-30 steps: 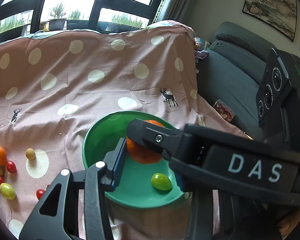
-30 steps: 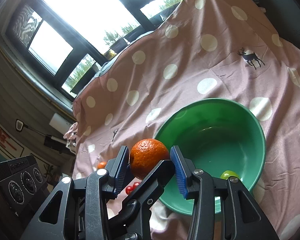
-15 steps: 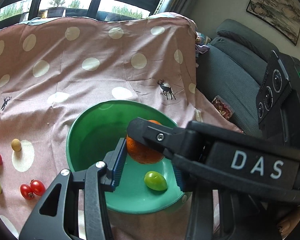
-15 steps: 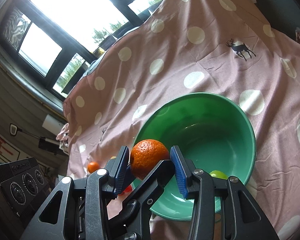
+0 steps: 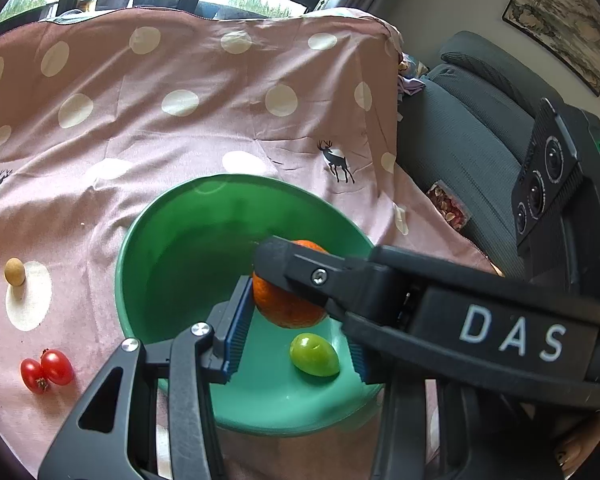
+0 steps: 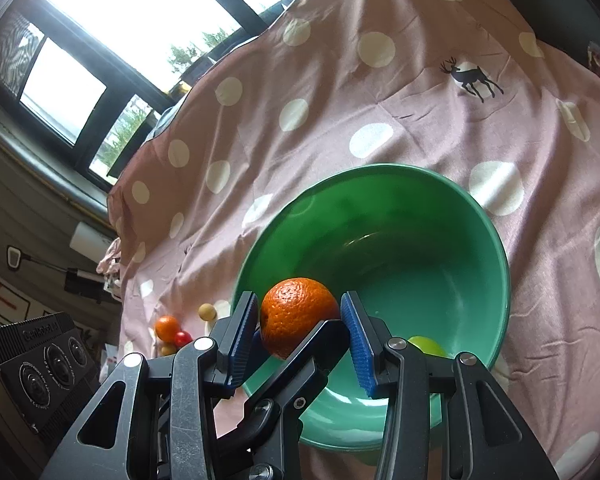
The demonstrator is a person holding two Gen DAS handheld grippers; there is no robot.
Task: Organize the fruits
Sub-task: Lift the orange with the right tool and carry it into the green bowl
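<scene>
Ideally, the round orange mandarin (image 6: 296,314), clamped in the right tool (image 6: 300,308) over the green plastic bowl (image 5: 172,248) while the left tool's (image 5: 296,320) hold cannot be told, is lowered beside the small green oval fruit (image 5: 314,354) and released gently.

Light: I see daylight from the windows (image 6: 132,12), blown out white.
Distortion: strong fisheye bending, dark corners.
Focus: sharp, little blur.
</scene>
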